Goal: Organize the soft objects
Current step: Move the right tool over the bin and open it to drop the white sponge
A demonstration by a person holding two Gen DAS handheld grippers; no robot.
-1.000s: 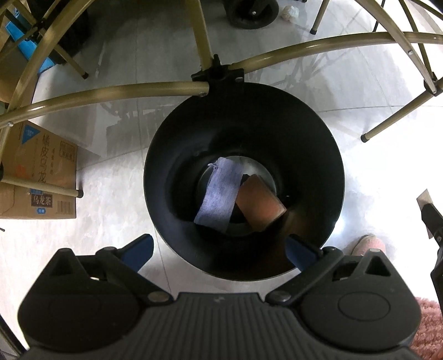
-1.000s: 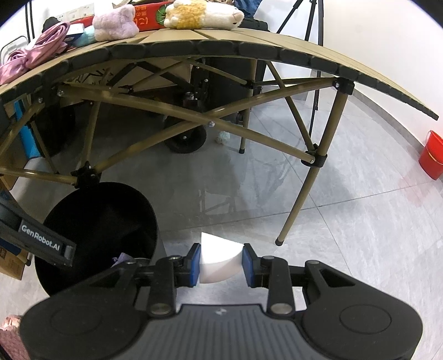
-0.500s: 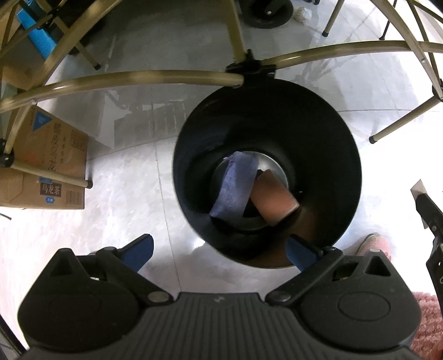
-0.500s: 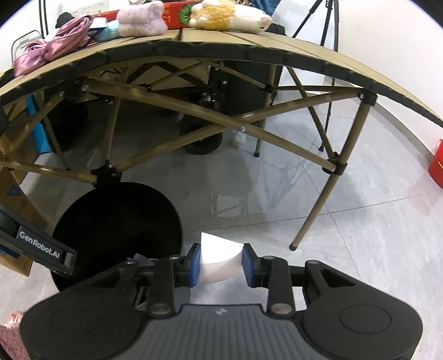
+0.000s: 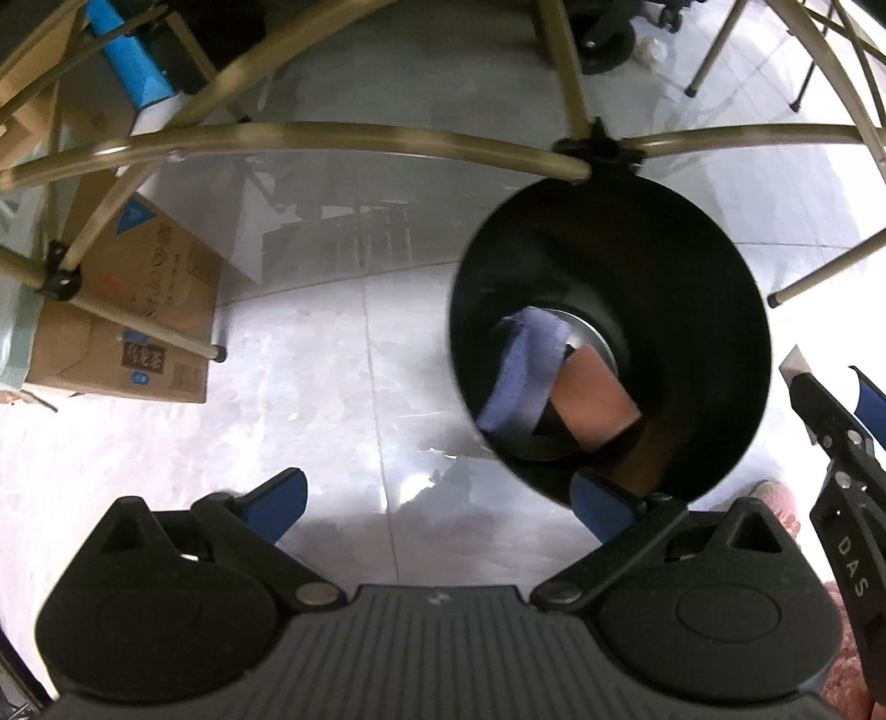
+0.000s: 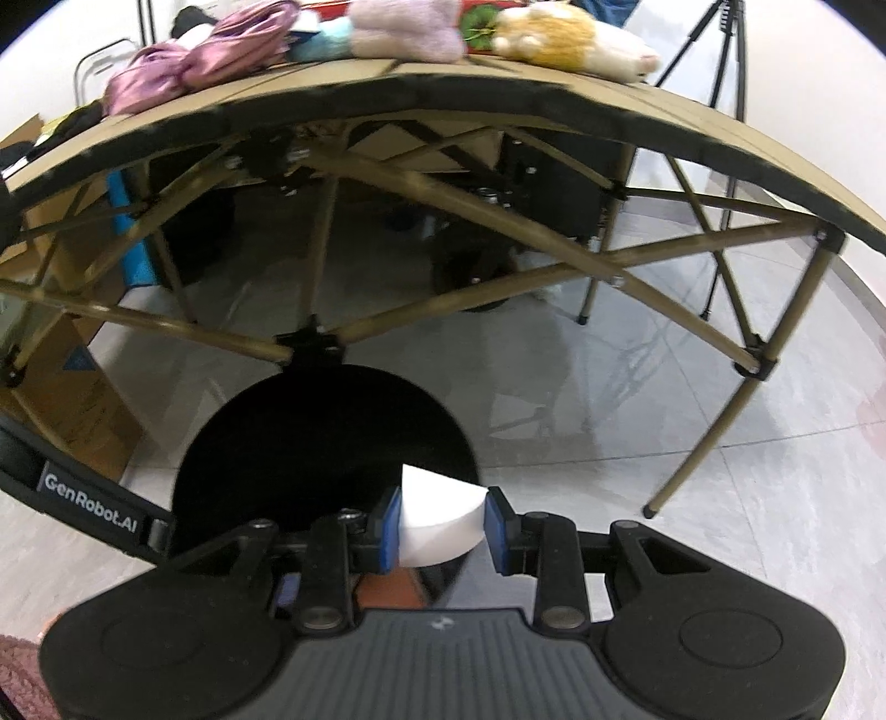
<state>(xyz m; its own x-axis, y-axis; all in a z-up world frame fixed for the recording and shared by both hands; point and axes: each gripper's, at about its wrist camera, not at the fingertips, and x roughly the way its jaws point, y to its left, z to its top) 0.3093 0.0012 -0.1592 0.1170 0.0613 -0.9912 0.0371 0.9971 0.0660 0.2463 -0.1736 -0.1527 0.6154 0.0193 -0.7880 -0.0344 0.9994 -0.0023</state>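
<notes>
While held over the mouth of the black bin [image 6: 310, 443]: right gripper [image 6: 442, 529], blue pads clamped on a white sponge wedge [image 6: 437, 523]. Left gripper [image 5: 437, 501], jaws wide apart, nothing between, pointing down beside the bin's rim. At bin bottom: purple cloth [image 5: 526, 371] lying against an orange-brown block [image 5: 592, 401]. Above, plush toys [image 6: 570, 36] on folding table [image 6: 387, 94].

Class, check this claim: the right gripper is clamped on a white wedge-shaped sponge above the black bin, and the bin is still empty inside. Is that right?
Not quite. The bin is not empty: the left wrist view looks down into it and shows a blue cloth and an orange-brown block at the bottom. The rest holds: the right gripper is clamped on the white wedge-shaped sponge above the black bin.
</notes>
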